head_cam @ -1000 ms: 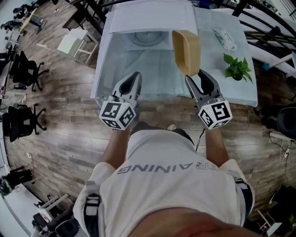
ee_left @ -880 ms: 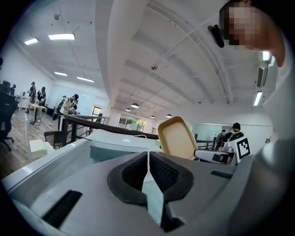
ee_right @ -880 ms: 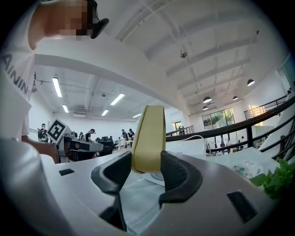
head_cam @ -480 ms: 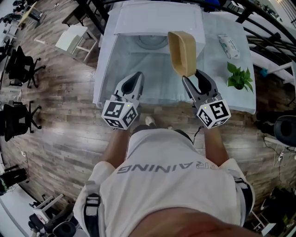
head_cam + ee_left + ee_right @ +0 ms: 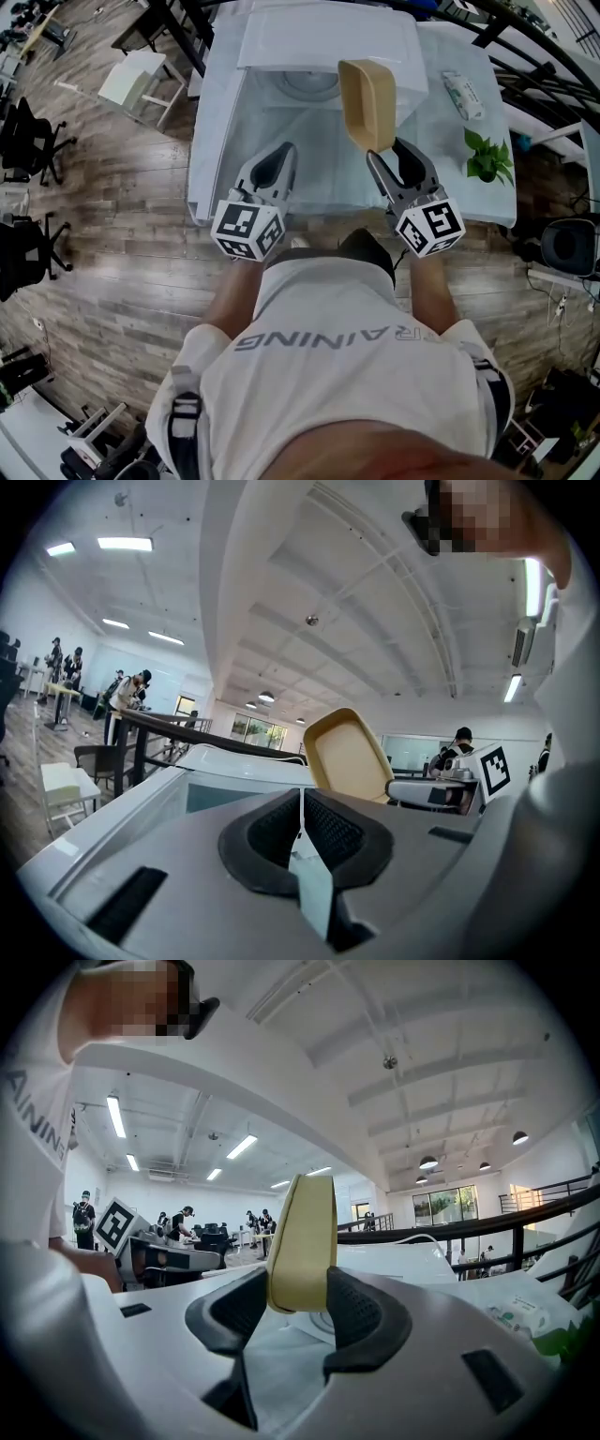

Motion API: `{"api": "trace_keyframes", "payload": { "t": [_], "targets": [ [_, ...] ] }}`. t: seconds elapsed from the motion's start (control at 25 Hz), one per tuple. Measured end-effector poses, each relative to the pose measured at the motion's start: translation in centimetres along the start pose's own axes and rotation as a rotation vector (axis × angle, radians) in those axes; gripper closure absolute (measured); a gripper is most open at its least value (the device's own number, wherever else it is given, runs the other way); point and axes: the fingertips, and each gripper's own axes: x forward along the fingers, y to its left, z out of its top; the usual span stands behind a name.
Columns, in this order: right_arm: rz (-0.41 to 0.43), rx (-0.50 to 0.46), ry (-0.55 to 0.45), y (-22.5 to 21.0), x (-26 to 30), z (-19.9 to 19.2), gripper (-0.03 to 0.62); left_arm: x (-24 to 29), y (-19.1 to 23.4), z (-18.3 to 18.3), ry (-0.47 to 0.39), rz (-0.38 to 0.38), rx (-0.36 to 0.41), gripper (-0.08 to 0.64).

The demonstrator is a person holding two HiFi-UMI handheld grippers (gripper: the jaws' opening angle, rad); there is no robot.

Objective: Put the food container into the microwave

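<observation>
Tan food container (image 5: pixel 302 1232) stands on edge, pinched between the pads of the right gripper (image 5: pixel 302 1309). The left gripper (image 5: pixel 302 829) has its jaws pressed together on nothing. In the head view the open microwave (image 5: pixel 328 42) lies at twelve o'clock from the container. I'd hold the pinch firm, tip the container level, and enter clear of the cavity's edges.

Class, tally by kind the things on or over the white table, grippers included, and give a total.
Grippers: 2 (left gripper, right gripper)
Food container: 1
Microwave: 1
Potted plant: 1
White packet: 1
Total: 6
</observation>
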Motion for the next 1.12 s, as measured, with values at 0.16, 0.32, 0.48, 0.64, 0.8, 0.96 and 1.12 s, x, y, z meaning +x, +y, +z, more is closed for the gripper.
{"api": "trace_keyframes", "payload": {
  "t": [0.16,0.32,0.48,0.64,0.8,0.96,1.12],
  "targets": [
    [0.041,0.005,0.04,0.5,1.1,-0.7,0.382,-0.2,0.4,0.1,0.0,-0.007,-0.019,0.52],
    [0.135,0.017,0.099,1.1,3.0,-2.8,0.382,0.2,1.3,-0.6,0.026,0.03,-0.024,0.52],
    [0.231,0.046,0.171,1.9,4.9,-5.8,0.382,0.4,1.7,-1.0,0.04,0.069,-0.032,0.52],
    [0.306,0.099,0.224,2.1,6.9,-8.4,0.382,0.7,2.1,-0.8,0.035,0.095,-0.026,0.52],
    [0.333,0.204,0.265,1.2,8.5,-11.0,0.382,0.9,2.2,-0.9,0.024,0.132,-0.033,0.52],
    [0.367,0.294,0.312,1.0,10.3,-13.5,0.382,0.2,3.0,-1.3,0.028,0.193,-0.048,0.52],
    [0.355,0.388,0.35,0.3,12.0,-15.8,0.382,-0.4,3.5,-1.6,0.032,0.248,-0.059,0.52]
  ]
}}
